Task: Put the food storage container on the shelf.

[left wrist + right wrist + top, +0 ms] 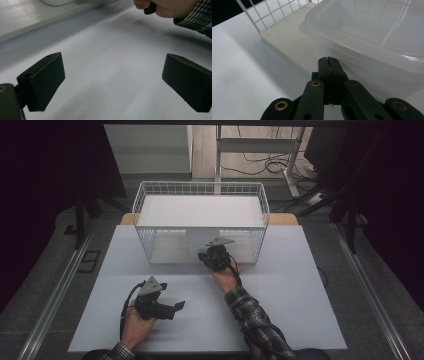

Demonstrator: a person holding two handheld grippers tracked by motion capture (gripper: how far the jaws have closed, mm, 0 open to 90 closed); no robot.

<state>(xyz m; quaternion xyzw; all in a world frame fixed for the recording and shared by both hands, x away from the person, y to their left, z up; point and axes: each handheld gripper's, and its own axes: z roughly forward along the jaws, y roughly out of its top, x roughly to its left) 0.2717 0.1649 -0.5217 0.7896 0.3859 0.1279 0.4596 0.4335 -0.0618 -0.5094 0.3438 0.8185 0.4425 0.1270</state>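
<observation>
A white wire rack (200,190) with two shelves stands at the back of the white table (290,285). On its lower shelf (287,37) sits a clear plastic container (367,32), seen pale in the high view as the container (200,237). My right gripper (212,252) is at the front edge of that shelf. In the right gripper view the right gripper (328,60) is shut with nothing between its jaws, its tips close against the container's near wall. My left gripper (177,306) lies low over the table at the front left. Seen in its own view, the left gripper (112,82) is open and holds nothing.
The rack's wire side (269,12) rises left of the container. The other hand (162,6) in a plaid sleeve is seen at the top of the left gripper view. Beyond the table stand a desk frame and cables (260,160) on the floor.
</observation>
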